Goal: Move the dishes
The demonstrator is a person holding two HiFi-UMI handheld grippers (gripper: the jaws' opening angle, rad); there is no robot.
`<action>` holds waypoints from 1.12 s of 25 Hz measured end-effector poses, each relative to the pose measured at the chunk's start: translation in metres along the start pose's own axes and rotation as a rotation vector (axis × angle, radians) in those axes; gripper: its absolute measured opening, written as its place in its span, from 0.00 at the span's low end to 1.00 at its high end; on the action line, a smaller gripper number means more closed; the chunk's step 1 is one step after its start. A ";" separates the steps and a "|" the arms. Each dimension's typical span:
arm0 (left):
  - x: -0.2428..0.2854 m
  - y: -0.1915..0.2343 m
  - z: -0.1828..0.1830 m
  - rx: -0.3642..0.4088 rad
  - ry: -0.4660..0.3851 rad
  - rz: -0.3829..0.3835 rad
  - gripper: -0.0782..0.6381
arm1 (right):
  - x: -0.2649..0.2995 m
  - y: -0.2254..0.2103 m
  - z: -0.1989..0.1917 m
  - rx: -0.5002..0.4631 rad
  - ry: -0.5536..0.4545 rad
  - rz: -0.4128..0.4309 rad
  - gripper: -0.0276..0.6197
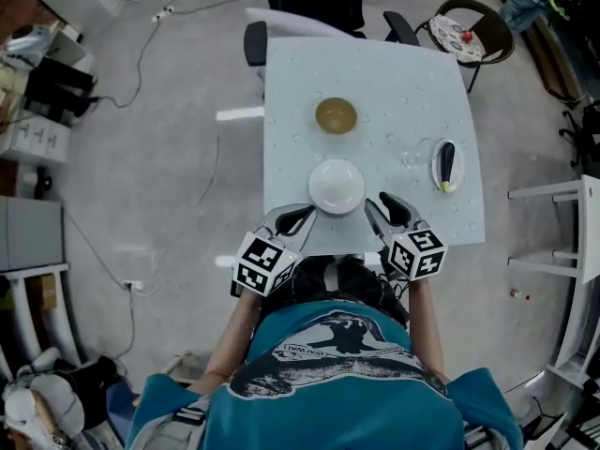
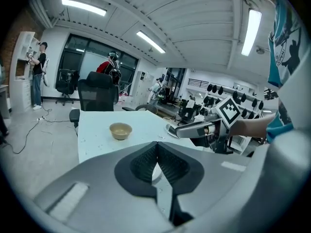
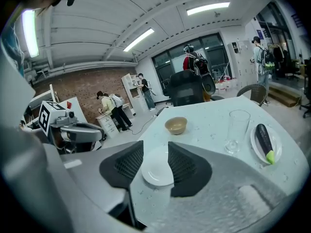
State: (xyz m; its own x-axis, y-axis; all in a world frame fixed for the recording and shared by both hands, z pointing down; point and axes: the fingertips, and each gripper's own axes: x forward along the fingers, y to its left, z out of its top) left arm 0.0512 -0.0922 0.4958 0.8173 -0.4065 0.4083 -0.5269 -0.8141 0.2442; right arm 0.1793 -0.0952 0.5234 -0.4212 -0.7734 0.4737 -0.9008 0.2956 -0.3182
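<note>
The white plate (image 1: 336,185) lies at the bench's (image 1: 403,82) near edge, just beyond the right gripper (image 3: 155,144), whose half-open jaws frame it untouched, while the left gripper (image 2: 156,147), jaws closed and empty, flanks its other side.

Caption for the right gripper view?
Open right gripper frames the white dish; tan bowl and glass stand beyond.

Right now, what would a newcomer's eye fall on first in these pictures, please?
First the white plate at the near edge of the table, flanked by the left gripper, jaws together, and the right gripper, jaws apart. Next the tan bowl mid-table, then the dark eggplant on its small plate at the right, a clear glass beside it.
</note>
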 end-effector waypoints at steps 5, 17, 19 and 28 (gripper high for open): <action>0.004 -0.009 0.001 0.005 0.002 0.000 0.13 | -0.007 -0.001 0.001 0.003 0.002 0.017 0.28; 0.011 -0.065 -0.005 -0.010 -0.010 0.065 0.13 | -0.050 0.002 -0.008 -0.031 -0.020 0.129 0.26; 0.015 -0.082 -0.007 -0.011 -0.012 0.066 0.13 | -0.060 0.001 -0.011 -0.032 -0.030 0.148 0.24; 0.014 -0.175 -0.028 -0.001 0.007 0.032 0.13 | -0.110 0.018 -0.025 -0.070 -0.073 0.255 0.12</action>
State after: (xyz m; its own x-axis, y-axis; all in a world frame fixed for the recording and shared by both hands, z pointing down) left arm 0.1486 0.0555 0.4834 0.7982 -0.4297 0.4221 -0.5533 -0.8002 0.2316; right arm 0.2067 0.0092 0.4863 -0.6285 -0.7070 0.3242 -0.7730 0.5217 -0.3608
